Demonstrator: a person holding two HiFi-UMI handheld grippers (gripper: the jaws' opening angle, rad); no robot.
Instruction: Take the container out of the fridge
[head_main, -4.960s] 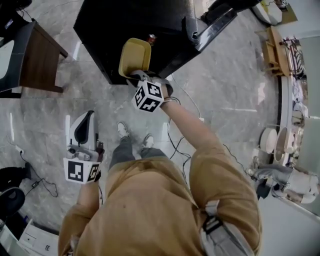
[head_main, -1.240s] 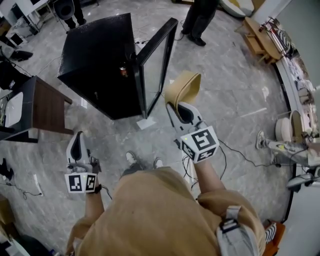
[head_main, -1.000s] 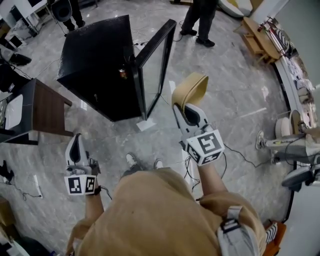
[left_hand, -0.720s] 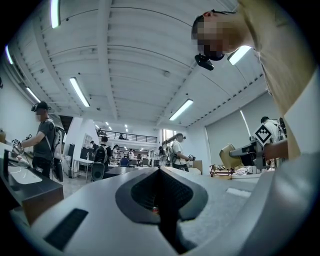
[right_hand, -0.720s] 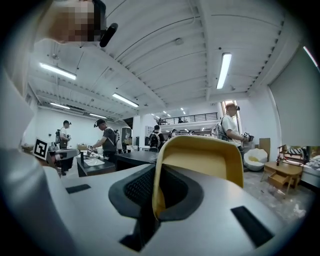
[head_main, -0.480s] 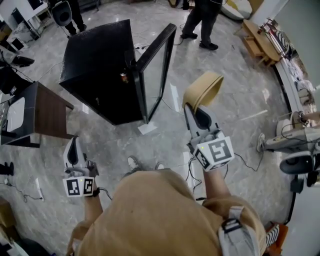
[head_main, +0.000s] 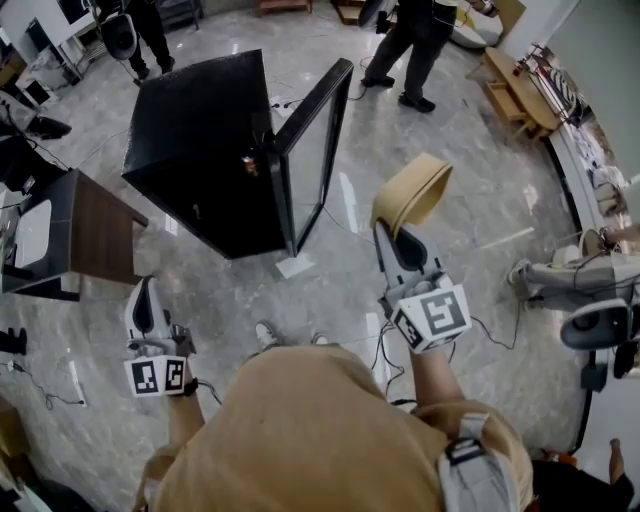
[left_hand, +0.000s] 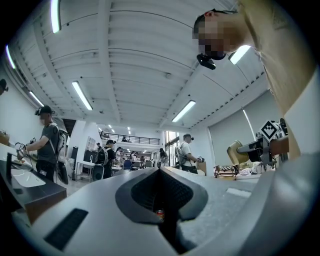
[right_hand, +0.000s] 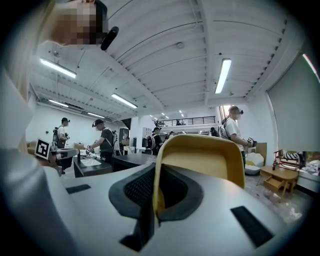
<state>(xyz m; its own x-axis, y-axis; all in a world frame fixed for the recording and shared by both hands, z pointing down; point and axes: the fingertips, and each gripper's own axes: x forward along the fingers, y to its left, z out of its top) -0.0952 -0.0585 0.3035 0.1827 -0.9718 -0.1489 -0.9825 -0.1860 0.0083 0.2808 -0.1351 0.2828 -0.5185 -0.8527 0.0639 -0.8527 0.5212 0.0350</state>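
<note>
Head view: the mustard-yellow plastic container (head_main: 412, 190), at the black fridge (head_main: 195, 140) five seconds ago, now hangs centre-right, clear of its open glass door (head_main: 312, 140), held by the right gripper (head_main: 393, 232). Left gripper view: the left gripper (left_hand: 160, 175) is closed, empty. Right gripper view: jaws clamp the container's rim; bystanders (right_hand: 105, 140) behind.

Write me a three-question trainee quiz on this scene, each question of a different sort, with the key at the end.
1. True or false: the fridge has its door open.
2. The yellow container is: A inside the fridge; B in the right gripper; C on the floor.
3. Fill in: the left gripper, jaws together, holds ____.
Key: 1 true; 2 B; 3 nothing.
</note>
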